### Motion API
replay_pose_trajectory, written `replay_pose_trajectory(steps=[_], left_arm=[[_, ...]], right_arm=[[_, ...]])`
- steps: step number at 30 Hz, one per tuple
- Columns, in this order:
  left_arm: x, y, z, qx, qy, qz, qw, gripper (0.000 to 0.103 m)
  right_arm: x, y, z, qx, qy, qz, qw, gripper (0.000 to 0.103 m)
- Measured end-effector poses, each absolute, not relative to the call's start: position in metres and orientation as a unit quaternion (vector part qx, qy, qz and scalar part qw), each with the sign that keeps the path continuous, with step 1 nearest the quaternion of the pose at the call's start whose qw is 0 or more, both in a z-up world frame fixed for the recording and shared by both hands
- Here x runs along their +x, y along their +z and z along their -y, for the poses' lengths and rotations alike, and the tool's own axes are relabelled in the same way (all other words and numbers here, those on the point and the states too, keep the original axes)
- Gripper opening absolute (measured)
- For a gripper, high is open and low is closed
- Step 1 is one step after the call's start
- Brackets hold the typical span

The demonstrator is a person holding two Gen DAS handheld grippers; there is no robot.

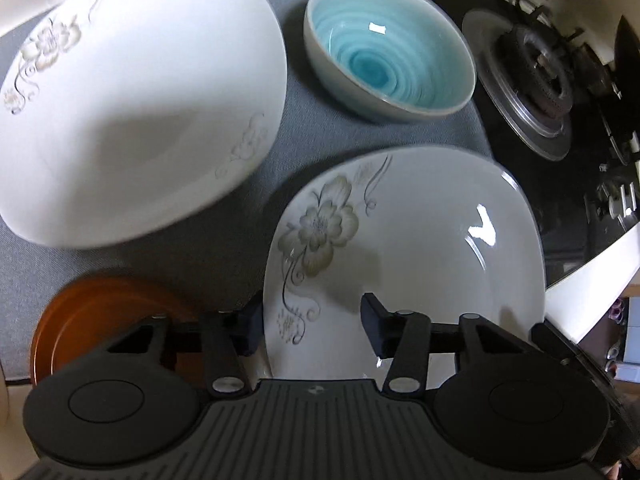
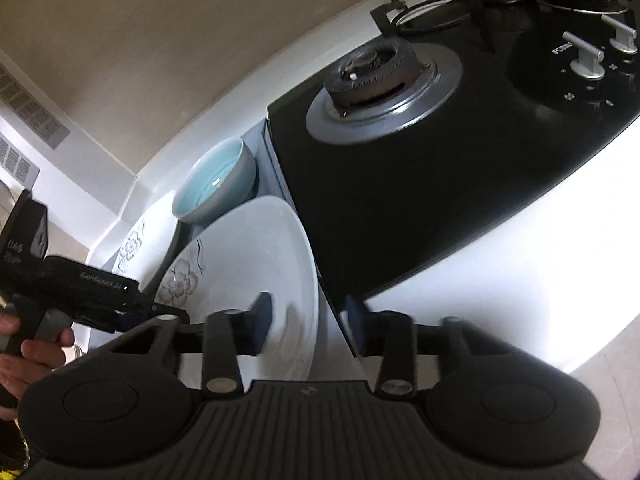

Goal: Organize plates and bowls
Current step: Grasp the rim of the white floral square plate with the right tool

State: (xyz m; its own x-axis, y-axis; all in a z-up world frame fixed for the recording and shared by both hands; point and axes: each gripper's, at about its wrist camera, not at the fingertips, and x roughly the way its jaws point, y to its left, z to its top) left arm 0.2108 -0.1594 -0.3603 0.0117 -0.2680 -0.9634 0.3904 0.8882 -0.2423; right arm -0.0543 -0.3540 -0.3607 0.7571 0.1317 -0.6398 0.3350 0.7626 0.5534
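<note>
Both grippers, left and right, gaped wide and empty over the near plate at the mat's stove-side edge, bowl behind it.

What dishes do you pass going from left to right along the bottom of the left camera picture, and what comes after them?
Orange plate → flowered white plate with the left gripper fingers open around its edge → black stove.

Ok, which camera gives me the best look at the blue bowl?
The left wrist view: the blue bowl is seen from above, whole rim and spiral interior unobstructed. The right wrist view shows it smaller, side-on, its lower part hidden behind a floral plate.
</note>
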Motion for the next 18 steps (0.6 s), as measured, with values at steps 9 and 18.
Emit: replay_pose_trajectory(steps=[9,18], left_arm=[[0.216,-0.364,0.154,0.046,-0.240,-0.678,0.694,0.048],[0.202,-0.360,0.170,0.079,-0.311,-0.661,0.678,0.084]], right_arm=[[-0.046,-0.371,0.365,0.389,0.001,-0.357,0.849,0.024],[-0.040,-0.403,0.378,0.477,0.045,-0.355,0.803,0.022]])
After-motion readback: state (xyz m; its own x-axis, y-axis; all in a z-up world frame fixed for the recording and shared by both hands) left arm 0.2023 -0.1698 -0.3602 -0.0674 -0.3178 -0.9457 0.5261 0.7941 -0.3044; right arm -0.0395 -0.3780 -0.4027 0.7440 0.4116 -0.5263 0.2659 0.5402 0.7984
